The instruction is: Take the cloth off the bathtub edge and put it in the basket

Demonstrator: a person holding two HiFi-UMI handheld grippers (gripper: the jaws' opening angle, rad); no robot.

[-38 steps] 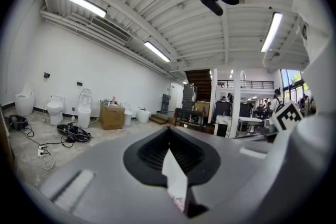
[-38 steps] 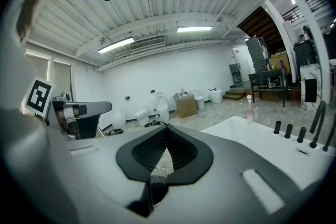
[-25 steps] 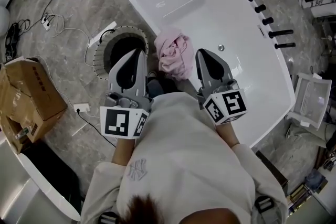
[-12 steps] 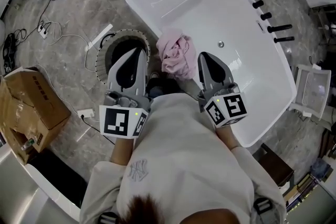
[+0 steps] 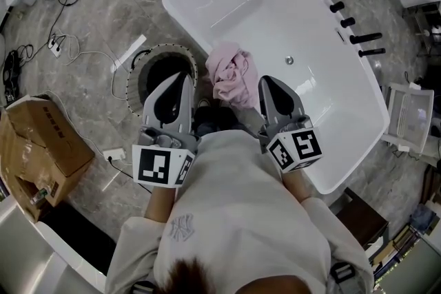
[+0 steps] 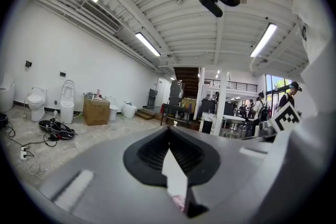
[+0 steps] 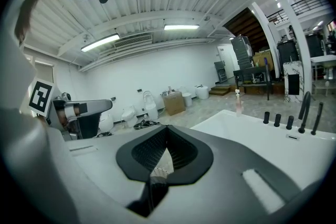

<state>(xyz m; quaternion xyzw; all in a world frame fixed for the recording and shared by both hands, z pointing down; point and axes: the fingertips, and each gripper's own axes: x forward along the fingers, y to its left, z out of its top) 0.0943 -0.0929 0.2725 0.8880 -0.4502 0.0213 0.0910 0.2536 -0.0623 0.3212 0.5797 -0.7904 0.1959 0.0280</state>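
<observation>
**Hidden or unclear areas.** In the head view, the person's pale sweatshirt (image 5: 234,217) covers both hands and the floor directly below. The left gripper (image 5: 182,82) overlaps the near part of the basket (image 5: 135,72). The basket interior is dark, and its contents cannot be made out. The cloth (image 5: 231,76) conceals the stretch of bathtub (image 5: 275,17) edge beneath it. Whether either gripper tip touches the cloth cannot be determined.

**Gripper state.** In the left gripper view, the two jaws meet along a narrow seam and clamp nothing. A small pink patch of the cloth shows through that seam. The right gripper (image 5: 269,86) also has its jaws fully together and holds nothing.

**Materials and shapes.**
- **Cloth:** pink, soft and crumpled into folds. It is draped over the near bathtub edge, between the two gripper tips.
- **Bathtub:** white, glossy and rounded. It has a small metal drain (image 5: 289,60) and a row of black cylindrical taps (image 5: 344,10) on its right rim.
- **Basket:** round, with a pale perforated rim. It stands on the floor just beside the bathtub.
- **Floor** (image 5: 103,10): grey veined stone.

**Containers.** Part of the cloth hangs into the bathtub interior. A cardboard box (image 5: 45,148) sits well apart from the basket with its flaps open. Its contents are too small to identify.
</observation>
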